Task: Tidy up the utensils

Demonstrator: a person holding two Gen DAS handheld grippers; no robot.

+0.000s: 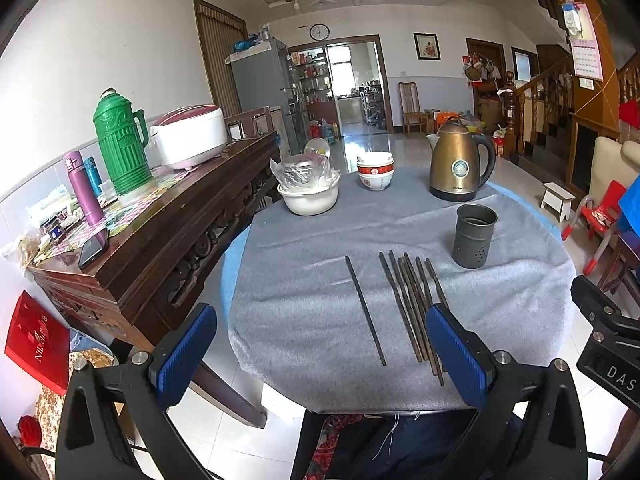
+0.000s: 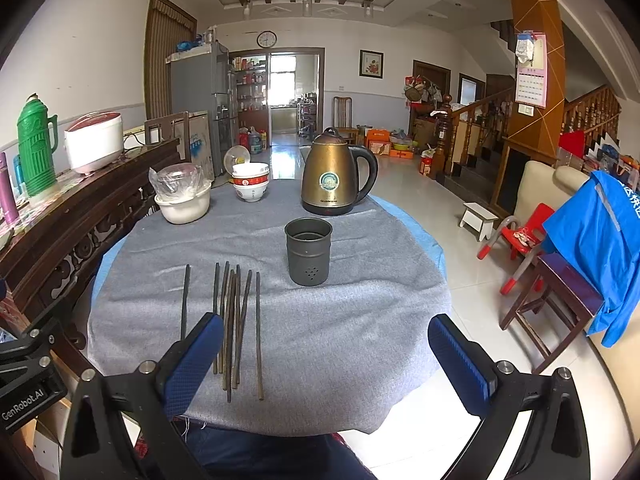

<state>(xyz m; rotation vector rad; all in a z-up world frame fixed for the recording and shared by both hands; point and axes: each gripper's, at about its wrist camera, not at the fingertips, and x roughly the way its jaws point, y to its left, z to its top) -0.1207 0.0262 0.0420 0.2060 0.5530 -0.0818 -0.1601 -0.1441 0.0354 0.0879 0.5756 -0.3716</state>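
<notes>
Several dark chopsticks (image 1: 412, 304) lie side by side on the grey cloth, with one single chopstick (image 1: 365, 310) apart to their left. They also show in the right wrist view (image 2: 234, 320), the single chopstick (image 2: 185, 300) on the left. A dark grey metal holder cup (image 1: 474, 236) stands upright behind them, empty as far as I see; in the right wrist view the cup (image 2: 308, 251) is ahead. My left gripper (image 1: 320, 340) is open and empty near the table's front edge. My right gripper (image 2: 326, 354) is open and empty, over the front edge.
A round table with grey cloth (image 1: 304, 280) holds a gold kettle (image 1: 460, 166), stacked bowls (image 1: 375, 170) and a white bowl with a plastic bag (image 1: 308, 192). A dark wooden sideboard (image 1: 160, 232) stands at the left. Chairs (image 2: 560, 280) stand at the right.
</notes>
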